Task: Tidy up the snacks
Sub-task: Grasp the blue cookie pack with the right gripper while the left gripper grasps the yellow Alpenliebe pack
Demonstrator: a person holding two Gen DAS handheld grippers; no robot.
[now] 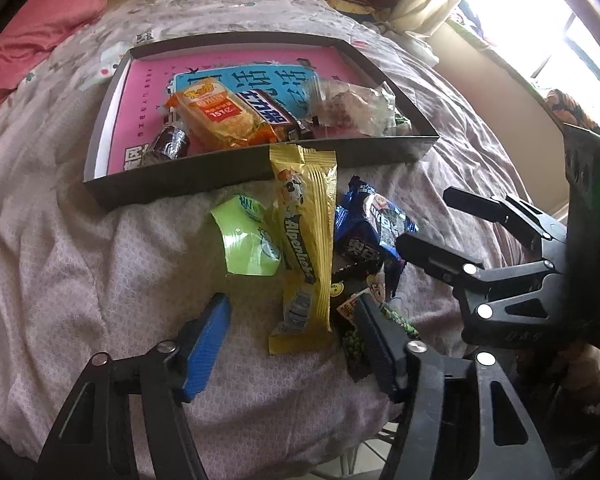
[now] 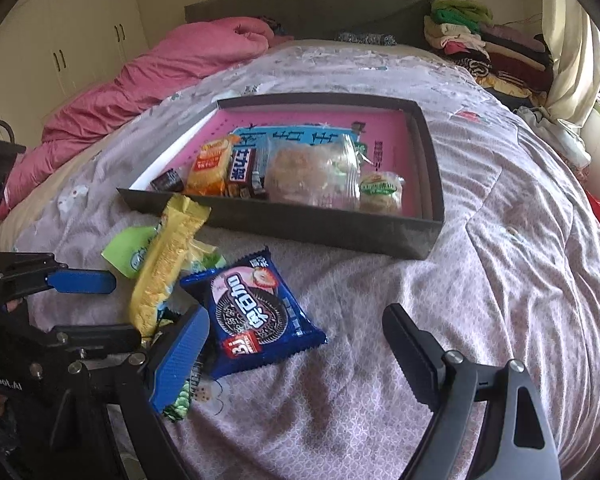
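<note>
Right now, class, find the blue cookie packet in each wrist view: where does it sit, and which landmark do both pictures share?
Left wrist view: the blue cookie packet lies right of centre on the quilt, just right of the yellow candy bar.
Right wrist view: the same packet lies low and centre-left, right of the yellow bar.
Shared landmark: the dark snack tray beyond it.

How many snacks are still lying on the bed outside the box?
4: a green packet, a yellow Alpenliebe bar leaning on the box, a blue cookie pack beside it, and a green pea packet nearest the cameras. More may hide underneath.
</note>
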